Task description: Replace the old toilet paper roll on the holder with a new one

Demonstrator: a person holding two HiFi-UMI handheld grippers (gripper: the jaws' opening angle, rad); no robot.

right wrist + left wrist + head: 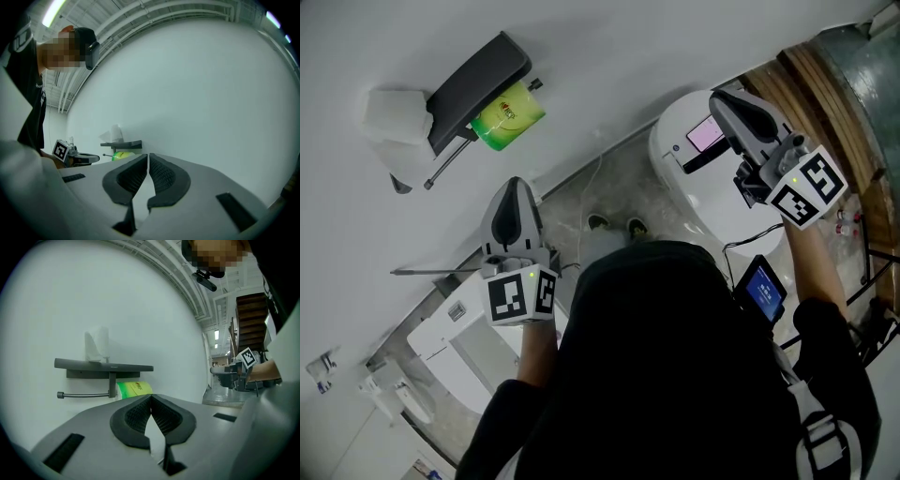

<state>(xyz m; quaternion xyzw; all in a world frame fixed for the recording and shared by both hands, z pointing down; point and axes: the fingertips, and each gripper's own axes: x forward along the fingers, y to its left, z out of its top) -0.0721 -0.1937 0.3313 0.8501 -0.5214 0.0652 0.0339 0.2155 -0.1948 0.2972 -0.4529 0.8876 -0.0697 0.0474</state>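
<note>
Bathroom corner at the paper holder, seen from the head view and both gripper views. The white wall (628, 56) carries the holder (478, 84), a dark shelf with a thin bar beneath it. A white rounded fixture (670, 141), apparently a toilet, stands at the foot of the wall on the right. Both tools are held level and short of the holder, facing the wall, probably a ready stance before the reach. The left gripper (516, 187) is nearer the holder and aims at it. Its jaws are closed tip to tip with nothing between them. The right gripper (722, 98) hovers over the fixture, well apart from the holder, jaws likewise together and empty. The green-wrapped roll (508, 114) sits on the bar just under the shelf, at the bracket end, where the shelf covers it. Whether it is the old roll or the new one cannot be told. A crumpled white paper (394, 117) rests on the shelf's top against the wall.
</note>
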